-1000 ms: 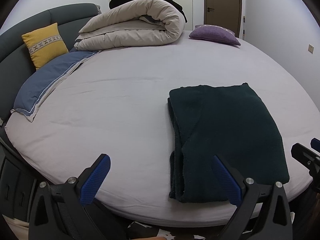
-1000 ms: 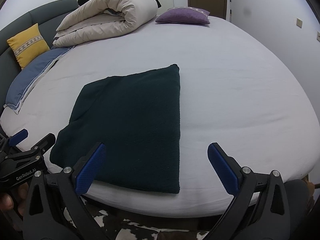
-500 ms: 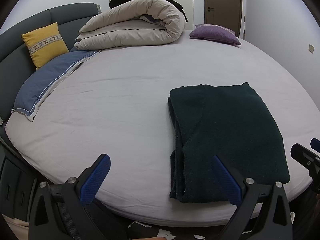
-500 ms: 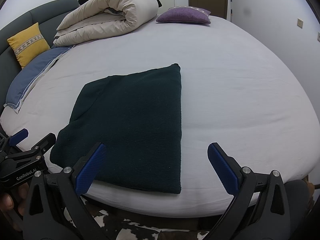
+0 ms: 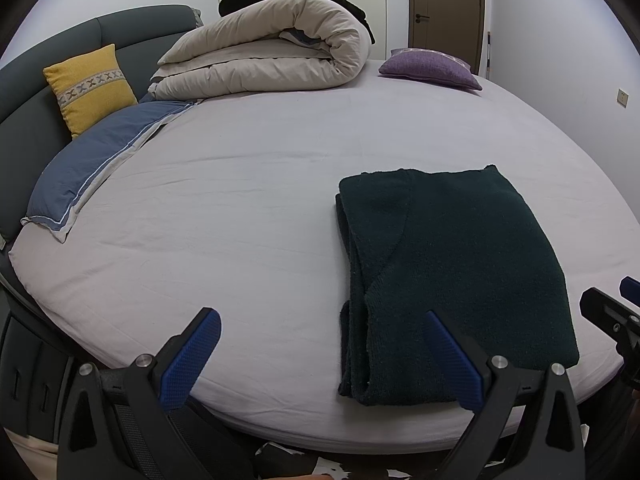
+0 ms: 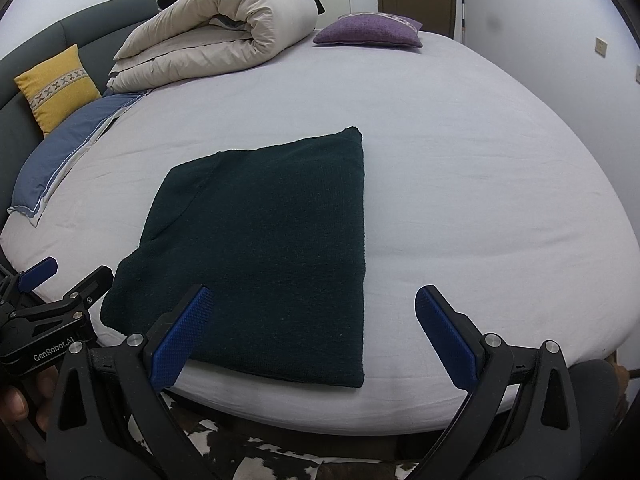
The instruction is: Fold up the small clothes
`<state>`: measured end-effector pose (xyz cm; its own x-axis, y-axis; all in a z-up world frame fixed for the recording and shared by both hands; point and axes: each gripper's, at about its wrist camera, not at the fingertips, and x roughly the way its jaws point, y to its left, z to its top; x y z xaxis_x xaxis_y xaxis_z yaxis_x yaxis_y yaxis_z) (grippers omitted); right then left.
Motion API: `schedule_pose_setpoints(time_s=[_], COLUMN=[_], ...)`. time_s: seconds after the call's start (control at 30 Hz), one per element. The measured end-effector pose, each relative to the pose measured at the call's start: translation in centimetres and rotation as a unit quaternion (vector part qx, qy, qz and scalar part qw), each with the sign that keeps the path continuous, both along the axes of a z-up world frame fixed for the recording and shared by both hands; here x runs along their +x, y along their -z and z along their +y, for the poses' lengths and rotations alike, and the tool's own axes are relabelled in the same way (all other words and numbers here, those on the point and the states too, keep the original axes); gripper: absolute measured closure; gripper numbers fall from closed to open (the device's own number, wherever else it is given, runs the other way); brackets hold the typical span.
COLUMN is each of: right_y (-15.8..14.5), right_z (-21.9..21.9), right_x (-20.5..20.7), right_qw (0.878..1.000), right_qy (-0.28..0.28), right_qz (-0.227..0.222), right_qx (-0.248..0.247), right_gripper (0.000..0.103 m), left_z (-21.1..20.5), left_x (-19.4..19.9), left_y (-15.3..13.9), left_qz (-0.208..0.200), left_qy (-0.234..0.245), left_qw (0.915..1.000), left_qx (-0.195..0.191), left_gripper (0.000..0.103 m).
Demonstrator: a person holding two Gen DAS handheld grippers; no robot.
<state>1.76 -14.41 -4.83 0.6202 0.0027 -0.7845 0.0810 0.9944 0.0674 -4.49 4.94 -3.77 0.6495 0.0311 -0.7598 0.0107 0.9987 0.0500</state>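
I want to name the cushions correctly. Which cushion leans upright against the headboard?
The yellow cushion with the patterned band; the purple cushion lies flat on the bed.

Left tool (image 5: 320,354): jaws spread wide, holding nothing. Right tool (image 6: 314,332): jaws likewise wide apart, empty. Both sit level, side by side, pointing toward 12 o'clock.

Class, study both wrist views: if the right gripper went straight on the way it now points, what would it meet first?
Probably the dark green folded garment: the open right gripper points at its near right part, on the bed sheet. Depth is unclear.
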Motion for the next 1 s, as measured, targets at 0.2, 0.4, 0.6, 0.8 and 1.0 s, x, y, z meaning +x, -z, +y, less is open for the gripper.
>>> schedule_pose_setpoints(time_s=[0.2,0.4,0.6,0.8,1.0], right_y=[0.0,0.0,0.3,0.8,1.0], right_z=[0.1,0.1,0.2,0.0,-0.4], right_x=[0.0,0.0,0.2,0.5,1.0], right_qw=[1.0,1.0,1.0,1.0,1.0], right_qy=[0.0,0.0,-0.003,-0.006,-0.009], right_qz=[0.001,0.001,0.003,0.006,0.008], right_qx=[0.0,0.0,0.0,0.001,0.003], right_gripper=[0.0,0.0,0.0,0.0,0.0], left_z=[0.0,-0.2,-0.2,-0.2,-0.1], left_x=[-0.1,0.0,-0.1,-0.1,0.1], left_y=[0.0,0.2,0.3,0.6,0.8], left_qz=[0.0,0.002,0.004,0.008,0.014], left_qy=[-0.001,0.0,0.001,0.002,0.002], left_qw=[1.0,1.0,1.0,1.0,0.9999], left_qx=[-0.001,-0.001,-0.002,-0.001,-0.002], left_gripper=[0.0,0.0,0.0,0.0,0.0])
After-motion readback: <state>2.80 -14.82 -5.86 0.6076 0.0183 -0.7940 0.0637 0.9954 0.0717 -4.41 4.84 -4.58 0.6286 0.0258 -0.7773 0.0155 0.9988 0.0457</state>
